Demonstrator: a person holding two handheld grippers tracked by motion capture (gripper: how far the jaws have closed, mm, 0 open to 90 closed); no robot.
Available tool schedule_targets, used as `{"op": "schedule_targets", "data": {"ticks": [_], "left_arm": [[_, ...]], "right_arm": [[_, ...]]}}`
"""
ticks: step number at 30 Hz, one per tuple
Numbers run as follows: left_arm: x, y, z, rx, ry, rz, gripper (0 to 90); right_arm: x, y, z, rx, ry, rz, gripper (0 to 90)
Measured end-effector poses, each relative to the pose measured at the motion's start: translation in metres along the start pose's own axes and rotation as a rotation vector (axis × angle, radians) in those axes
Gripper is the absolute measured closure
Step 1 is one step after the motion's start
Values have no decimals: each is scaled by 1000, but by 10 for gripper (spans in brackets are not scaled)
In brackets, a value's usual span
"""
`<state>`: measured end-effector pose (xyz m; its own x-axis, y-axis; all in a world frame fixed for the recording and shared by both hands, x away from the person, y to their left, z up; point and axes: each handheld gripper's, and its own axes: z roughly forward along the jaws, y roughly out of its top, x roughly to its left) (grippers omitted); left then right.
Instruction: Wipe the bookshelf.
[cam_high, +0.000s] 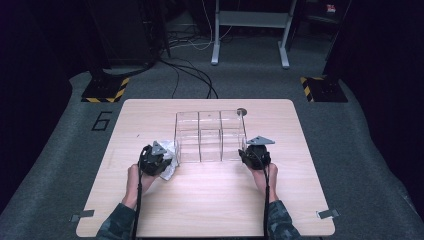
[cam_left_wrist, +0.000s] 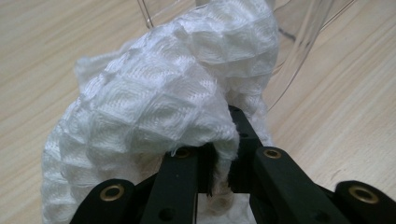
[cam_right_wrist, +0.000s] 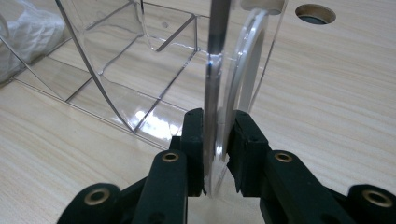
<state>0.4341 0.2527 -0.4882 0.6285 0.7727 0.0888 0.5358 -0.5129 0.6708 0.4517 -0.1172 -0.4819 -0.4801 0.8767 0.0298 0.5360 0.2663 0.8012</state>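
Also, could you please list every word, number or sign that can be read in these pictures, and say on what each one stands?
"6": a large dark numeral on the grey carpet floor, left of the light wooden table.
Small red and white label at the top right of the high view: too blurred to read.
White waffle-weave cloth and clear plastic compartment box: no text.

A white waffle-weave cloth is bunched into a loose crumpled wad, pinched at one fold and draped over the black jaws, just beside the near left corner of a clear plastic organizer. The organizer, divided by transparent walls into open compartments, is stood upright on the wooden tabletop, and its right end wall is clamped at the near edge.
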Motion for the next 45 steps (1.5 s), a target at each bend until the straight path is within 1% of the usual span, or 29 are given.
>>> {"op": "schedule_targets", "data": {"ticks": [3,4,5,6,7,8,9,10,11,12,13,15,16,18,19,21,24,29,30,32,33,36,37,38,40,41,42,43,45], "left_arm": [[6,-3,-8,-36,32,-17,838],[8,-4,-12,-42,34,-29,838],[10,-4,-16,-52,45,-33,838],[11,-5,-18,-70,59,-47,838],[13,-6,-22,-81,61,-55,837],[14,-6,-24,-97,67,-73,837],[16,-6,-28,-94,72,-62,837],[16,-6,-30,-113,80,-78,837],[17,-5,-32,-120,87,-84,837],[18,-5,-34,-125,91,-83,837],[19,-5,-35,-134,93,-90,836],[19,-5,-37,-133,96,-89,837],[19,-5,-38,-146,108,-89,837],[20,-4,-39,-143,105,-86,837],[19,-4,-39,-145,109,-86,836],[19,-4,-40,-148,106,-92,836],[20,-5,-40,-148,114,-81,836],[21,-5,-41,-144,112,-82,836],[21,-6,-40,-164,125,-88,836],[21,-6,-40,-158,124,-86,837],[22,-6,-41,-151,121,-84,836],[21,-6,-40,-157,120,-86,836],[22,-6,-41,-149,116,-84,837],[22,-6,-40,-150,114,-86,836],[22,-6,-40,-145,108,-87,836],[22,-6,-39,-145,108,-85,836],[22,-6,-39,-144,105,-86,836],[21,-6,-39,-146,108,-87,836],[22,-6,-38,-142,101,-90,836]], "right_arm": [[2,1,-5,-11,-2,12,727],[4,1,-7,-19,-10,15,727],[6,2,-9,-21,-17,21,719],[8,3,-12,-28,-33,29,717],[10,4,-15,-44,-43,24,719],[11,5,-18,-57,-52,27,719],[13,7,-21,-54,-61,24,718],[15,8,-23,-56,-70,28,721],[15,9,-24,-57,-78,9,727],[16,10,-24,-55,-90,10,737],[16,10,-24,-56,-94,1,746],[16,9,-24,-52,-105,17,781],[16,9,-23,-56,-106,11,792],[16,8,-23,-59,-109,24,795],[16,8,-23,-60,-108,13,797],[17,8,-23,-52,-116,12,800],[16,8,-23,-57,-115,0,802],[15,8,-23,-62,-117,8,804],[15,8,-24,-55,-114,10,805],[15,8,-24,-54,-113,12,805],[12,8,-24,-59,-109,7,808],[9,7,-25,-58,-102,1,809],[6,7,-26,-52,-91,-12,809],[5,6,-27,-54,-89,-3,810],[3,6,-28,-47,-86,-14,813],[1,5,-28,-55,-84,-22,814],[1,5,-29,-49,-87,-14,816],[-1,5,-29,-49,-84,-26,817],[-2,5,-29,-52,-81,-25,818]]}}
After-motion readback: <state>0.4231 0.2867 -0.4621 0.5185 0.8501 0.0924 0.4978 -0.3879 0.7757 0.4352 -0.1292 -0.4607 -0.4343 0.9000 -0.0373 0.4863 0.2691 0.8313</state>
